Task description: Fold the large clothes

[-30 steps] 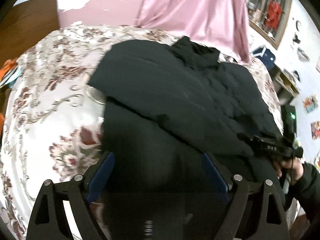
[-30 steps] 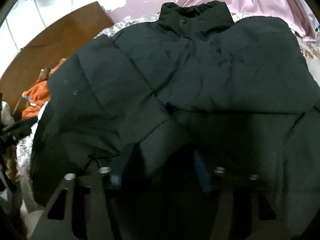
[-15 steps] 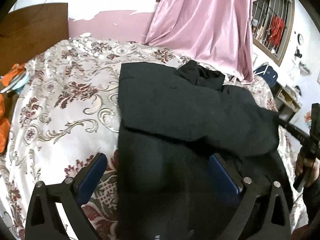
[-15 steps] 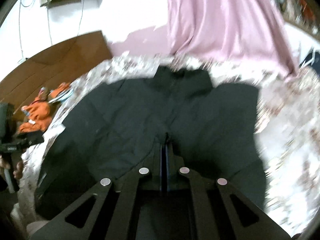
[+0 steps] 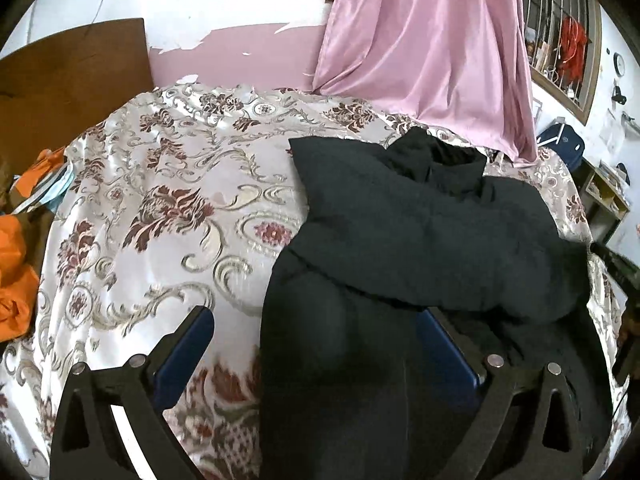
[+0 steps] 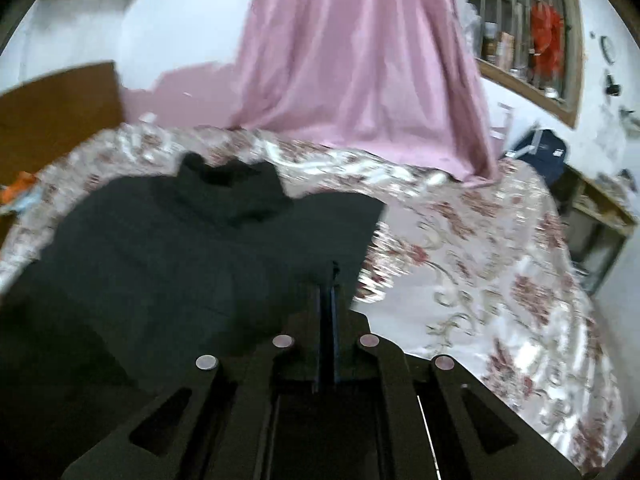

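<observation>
Black jacket (image 5: 420,240) mid-bed; bare floral bedspread (image 5: 160,208) along both edges

Matt black jacket (image 5: 420,240) on glossy satin bedspread (image 5: 160,208).

Both cameras sit low over the bed (image 5: 168,216), close to the black jacket (image 5: 420,240), looking forward and down. Both see the pink curtain (image 6: 360,64) at 12 o'clock and the window (image 6: 528,40) near 1 o'clock.

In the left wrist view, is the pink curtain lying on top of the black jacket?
No. The curtain hangs behind the bed, and the jacket lies in front of it with nothing pink on it.
</observation>
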A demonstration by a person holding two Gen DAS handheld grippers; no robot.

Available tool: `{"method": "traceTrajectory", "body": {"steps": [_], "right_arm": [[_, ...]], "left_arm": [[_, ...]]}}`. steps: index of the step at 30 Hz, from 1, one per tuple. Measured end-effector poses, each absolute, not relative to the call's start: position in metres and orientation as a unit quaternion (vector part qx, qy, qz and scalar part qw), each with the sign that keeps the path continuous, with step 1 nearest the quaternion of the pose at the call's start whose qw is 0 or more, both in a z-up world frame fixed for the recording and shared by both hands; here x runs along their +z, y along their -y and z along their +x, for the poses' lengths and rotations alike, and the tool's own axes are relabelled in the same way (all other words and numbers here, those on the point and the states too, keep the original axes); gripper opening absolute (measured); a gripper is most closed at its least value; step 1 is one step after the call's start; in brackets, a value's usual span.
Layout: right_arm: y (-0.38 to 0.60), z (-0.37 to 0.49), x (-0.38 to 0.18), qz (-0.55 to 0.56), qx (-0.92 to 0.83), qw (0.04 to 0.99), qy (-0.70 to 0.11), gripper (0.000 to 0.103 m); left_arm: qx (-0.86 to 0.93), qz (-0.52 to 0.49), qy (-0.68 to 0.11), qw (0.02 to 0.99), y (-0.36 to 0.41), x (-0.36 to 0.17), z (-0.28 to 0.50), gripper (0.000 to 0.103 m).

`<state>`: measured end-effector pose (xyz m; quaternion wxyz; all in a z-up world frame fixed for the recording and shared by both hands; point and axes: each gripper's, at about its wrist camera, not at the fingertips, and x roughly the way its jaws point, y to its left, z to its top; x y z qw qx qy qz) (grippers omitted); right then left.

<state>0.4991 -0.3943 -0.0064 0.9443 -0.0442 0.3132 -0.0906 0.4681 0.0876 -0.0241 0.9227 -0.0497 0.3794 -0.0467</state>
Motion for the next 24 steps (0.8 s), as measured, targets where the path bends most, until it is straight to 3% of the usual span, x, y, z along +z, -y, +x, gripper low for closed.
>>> {"method": "traceTrajectory", "body": {"steps": [3, 5, 10, 16, 24], "right_arm": [[0.394, 0.509, 0.000, -0.023, -0.071, 0.950, -0.304, 0.018], [0.390, 0.518, 0.007, -0.009, -0.042, 0.953, -0.299, 0.036], [0.363, 0.570, 0.004, 0.021, 0.077, 0.936, -0.344, 0.055], [0.338, 0.622, -0.043, 0.016, 0.136, 0.902, -0.409, 0.055], [0.318, 0.620, -0.095, -0.068, 0.166, 0.884, -0.431, 0.055]], "left_arm": [[-0.045, -0.039, -0.372, 0.926, -0.079, -0.020, 0.490, 0.103], [-0.036, -0.031, -0.362, 0.931, -0.069, -0.015, 0.501, 0.103], [-0.037, 0.010, -0.331, 0.943, -0.027, -0.011, 0.547, 0.103], [-0.127, 0.044, -0.331, 0.934, 0.016, -0.038, 0.580, 0.102], [-0.171, 0.114, -0.376, 0.904, 0.047, -0.081, 0.581, 0.102]]}}
